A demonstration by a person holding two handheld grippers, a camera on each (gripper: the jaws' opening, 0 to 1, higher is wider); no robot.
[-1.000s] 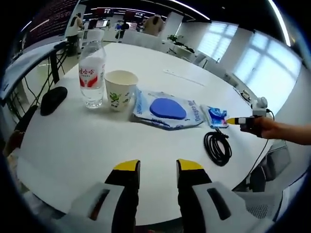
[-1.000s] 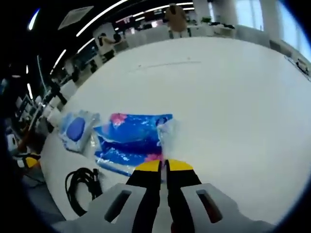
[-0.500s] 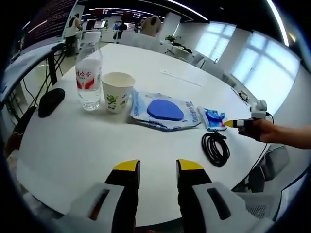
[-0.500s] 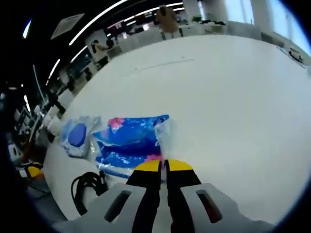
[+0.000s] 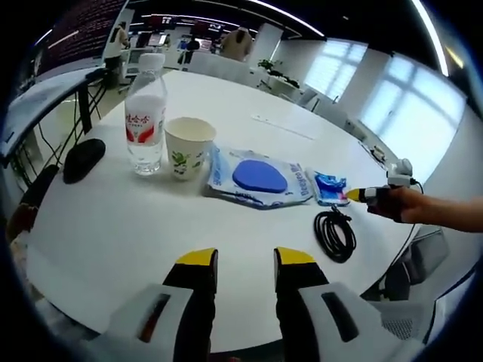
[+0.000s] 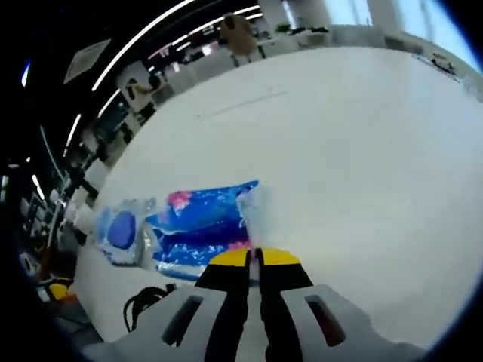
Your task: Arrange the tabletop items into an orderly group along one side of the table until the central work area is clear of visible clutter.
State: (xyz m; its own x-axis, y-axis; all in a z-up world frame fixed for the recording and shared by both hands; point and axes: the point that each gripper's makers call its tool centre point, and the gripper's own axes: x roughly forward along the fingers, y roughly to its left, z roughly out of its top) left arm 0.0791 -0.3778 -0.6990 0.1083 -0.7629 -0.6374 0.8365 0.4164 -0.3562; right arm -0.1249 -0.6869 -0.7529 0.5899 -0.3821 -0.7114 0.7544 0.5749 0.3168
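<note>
My right tongs (image 6: pixel 254 259) pinched closed on blue snack packet (image 6: pixel 200 226), worktop (image 6: pixel 362 151) edge, 10 o'clock. My left tongs (image 5: pixel 245 260) parted, holding nothing; bottle (image 5: pixel 145 113), cup (image 5: pixel 189 146) at 11.

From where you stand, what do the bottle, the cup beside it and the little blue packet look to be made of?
The bottle looks like clear, glossy plastic: you see through it, under a red label. The cup seems matte white paper with a green print. The blue packet, pinched by the right gripper, looks like thin shiny plastic film, crinkled and reflective.
</note>
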